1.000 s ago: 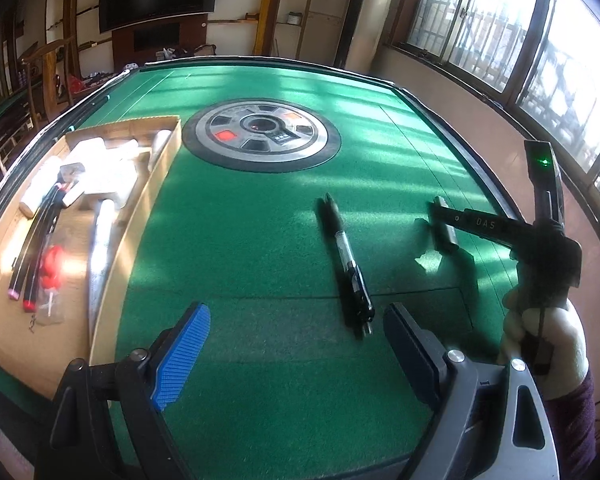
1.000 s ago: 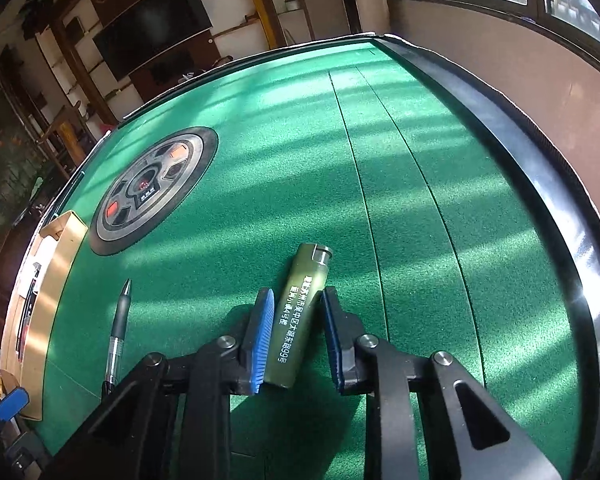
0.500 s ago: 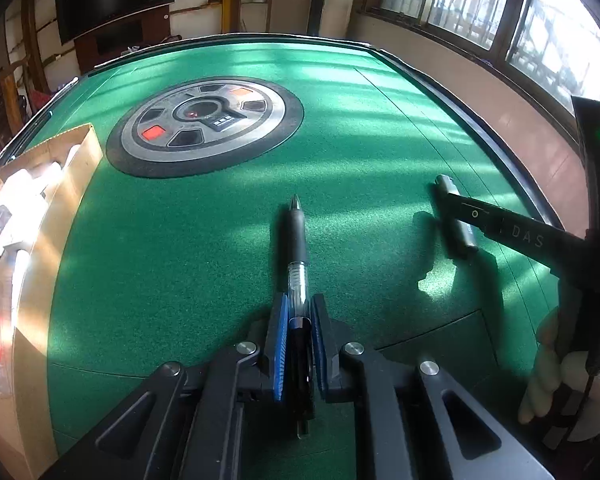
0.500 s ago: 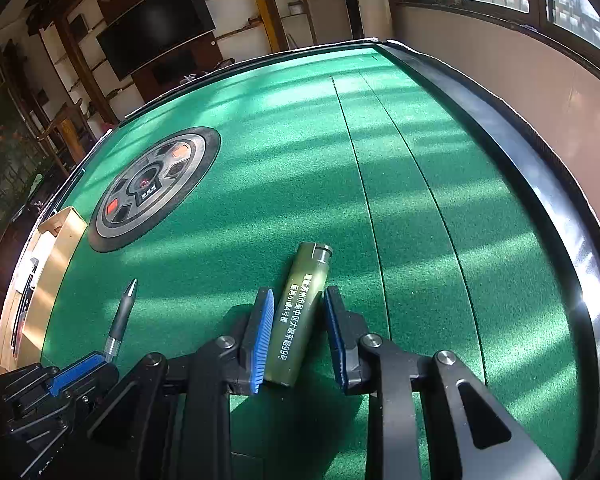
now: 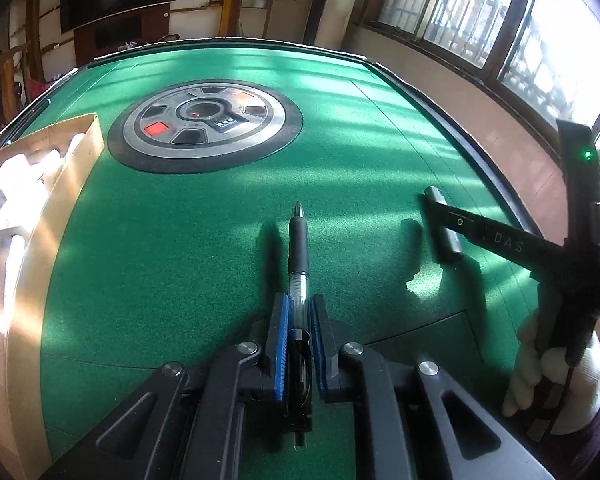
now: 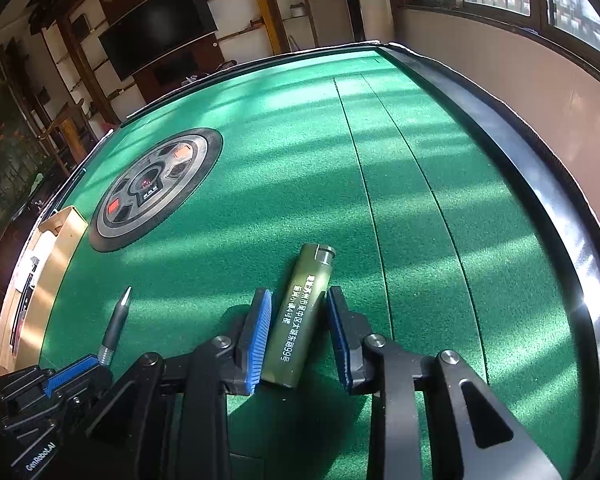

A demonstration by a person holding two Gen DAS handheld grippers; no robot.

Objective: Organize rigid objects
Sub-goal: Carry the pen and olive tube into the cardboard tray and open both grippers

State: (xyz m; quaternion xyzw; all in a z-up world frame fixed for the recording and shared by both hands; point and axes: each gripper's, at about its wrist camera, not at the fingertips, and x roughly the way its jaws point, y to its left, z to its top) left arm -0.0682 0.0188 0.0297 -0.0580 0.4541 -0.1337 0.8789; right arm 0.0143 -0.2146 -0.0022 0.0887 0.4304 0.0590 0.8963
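Observation:
My left gripper (image 5: 298, 312) is shut on a black pen (image 5: 299, 240) that points away over the green felt table (image 5: 188, 216); the pen looks lifted slightly. The pen tip also shows in the right wrist view (image 6: 118, 316). My right gripper (image 6: 298, 312) is open, its blue pads on either side of an olive-green lighter (image 6: 302, 312) with white print that lies on the felt. A small gap shows at each pad. The lighter shows in the left wrist view (image 5: 444, 224), partly behind the right gripper's arm.
A cardboard box (image 5: 40, 208) with pens and white items lies along the table's left edge, also in the right wrist view (image 6: 40, 280). A round black-and-grey control panel (image 5: 204, 124) sits in the table's middle. The table's black rim (image 6: 540, 184) runs close on the right.
My left gripper moved to the pen, closed on it and holds it. My right gripper stayed around the lighter, its jaws slightly wider now.

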